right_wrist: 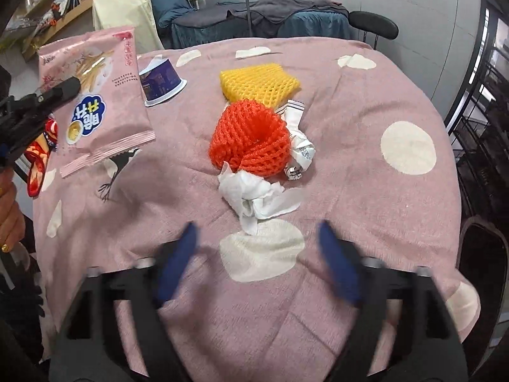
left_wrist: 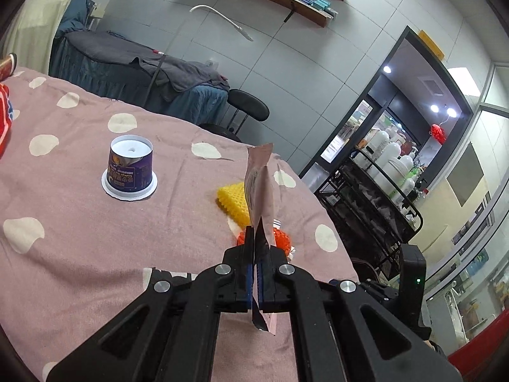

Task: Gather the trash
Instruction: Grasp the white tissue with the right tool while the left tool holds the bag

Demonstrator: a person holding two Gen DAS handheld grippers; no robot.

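My left gripper [left_wrist: 256,251] is shut on a pink snack bag [left_wrist: 261,187], held edge-on above the table. In the right wrist view the same gripper [right_wrist: 47,94] holds that bag [right_wrist: 101,95] up at the left. My right gripper [right_wrist: 257,242] hovers open and blurred over the near part of the table with nothing between its blue pads [right_wrist: 178,261]. Just beyond it lies a crumpled white tissue [right_wrist: 254,194]. Behind that are an orange foam net [right_wrist: 251,137], a crumpled white wrapper [right_wrist: 300,149] and a yellow foam net [right_wrist: 257,86].
An upside-down purple cup [left_wrist: 130,168] stands on the pink dotted tablecloth [right_wrist: 366,175]. A red wrapper [right_wrist: 38,156] lies at the left edge by a person's hand [right_wrist: 9,216]. Past the table are a black chair [left_wrist: 248,105], a covered bed [left_wrist: 143,73] and a rack of bottles [left_wrist: 381,175].
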